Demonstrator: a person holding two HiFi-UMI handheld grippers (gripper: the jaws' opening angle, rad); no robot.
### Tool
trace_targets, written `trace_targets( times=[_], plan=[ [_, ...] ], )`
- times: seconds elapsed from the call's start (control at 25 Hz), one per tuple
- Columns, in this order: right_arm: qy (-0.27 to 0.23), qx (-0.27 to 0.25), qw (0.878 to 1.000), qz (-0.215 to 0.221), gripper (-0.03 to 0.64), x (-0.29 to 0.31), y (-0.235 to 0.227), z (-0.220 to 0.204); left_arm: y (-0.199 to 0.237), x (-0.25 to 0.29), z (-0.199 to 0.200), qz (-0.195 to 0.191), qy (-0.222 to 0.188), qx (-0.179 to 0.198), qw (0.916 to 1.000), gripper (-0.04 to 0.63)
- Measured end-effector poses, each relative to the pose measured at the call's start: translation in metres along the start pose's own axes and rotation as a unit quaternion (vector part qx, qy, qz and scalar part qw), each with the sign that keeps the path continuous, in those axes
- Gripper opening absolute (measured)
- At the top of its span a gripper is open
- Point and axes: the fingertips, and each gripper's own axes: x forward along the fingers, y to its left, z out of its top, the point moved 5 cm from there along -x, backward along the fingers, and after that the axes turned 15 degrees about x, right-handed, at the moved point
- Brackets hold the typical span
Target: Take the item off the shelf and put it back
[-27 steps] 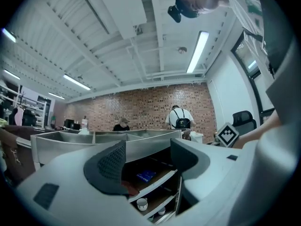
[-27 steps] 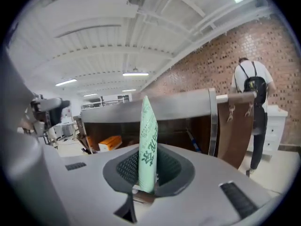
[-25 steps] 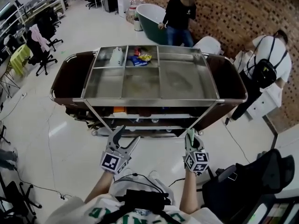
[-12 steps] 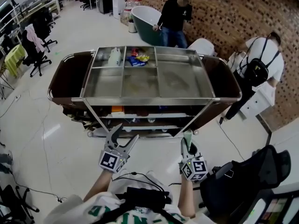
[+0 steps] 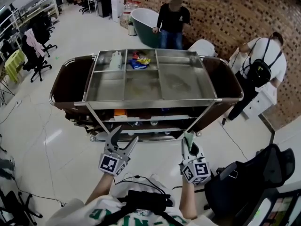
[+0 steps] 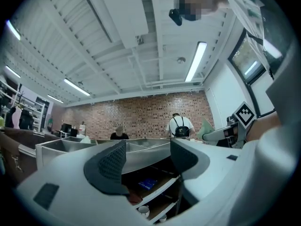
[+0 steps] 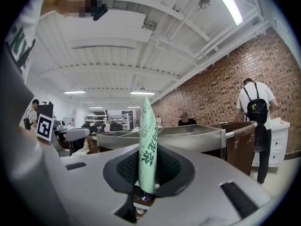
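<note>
A steel cart [image 5: 151, 102] stands on a pale floor, seen from above, with a person's two grippers held low in front of it. The right gripper [image 5: 189, 139] has its jaws closed tight on a thin green packet [image 7: 148, 140] with printed characters; the packet stands upright between the pads, its top poking above them, off the cart and in front of its near edge. The left gripper [image 5: 125, 136] has its jaws spread apart with nothing between them. The cart's top is a tray split into compartments. The back left compartment holds a white bottle [image 5: 116, 59]. The back middle compartment holds a small heap of snack packets [image 5: 139, 61] in blue, red and yellow. A brown bag [image 5: 66, 81] hangs at the cart's left end and another at the right end. Under the tray are open shelves [image 5: 141, 122]: an orange item [image 5: 120, 112] lies at the left of the upper one, and the left gripper view shows a blue packet [image 6: 148, 183] on a shelf and white cups [image 6: 144, 211] lower down.
</note>
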Motion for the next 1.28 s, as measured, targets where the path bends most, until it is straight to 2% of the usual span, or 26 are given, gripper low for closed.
trace_targets(
  times=[0.24,0.68,0.84,1.28],
  plan=[
    [-0.018,0.001,1.000,0.004,0.061,0.005,0.006,0.008,0.004,0.001,0.002,0.001,-0.005,0.003,1.0000,0.279],
    [-0.020,0.002,1.000,0.020,0.061,0.014,0.017,0.010,0.013,-0.005,0.012,0.016,-0.006,0.004,0.9998,0.275],
    [-0.018,0.002,0.999,0.028,0.061,0.018,0.022,0.007,0.017,-0.010,0.005,0.023,-0.004,0.019,0.9995,0.275],
    [-0.014,0.003,0.999,0.041,0.061,0.020,0.029,0.005,0.018,-0.019,0.006,0.028,0.000,0.010,0.9996,0.275]
  ],
)
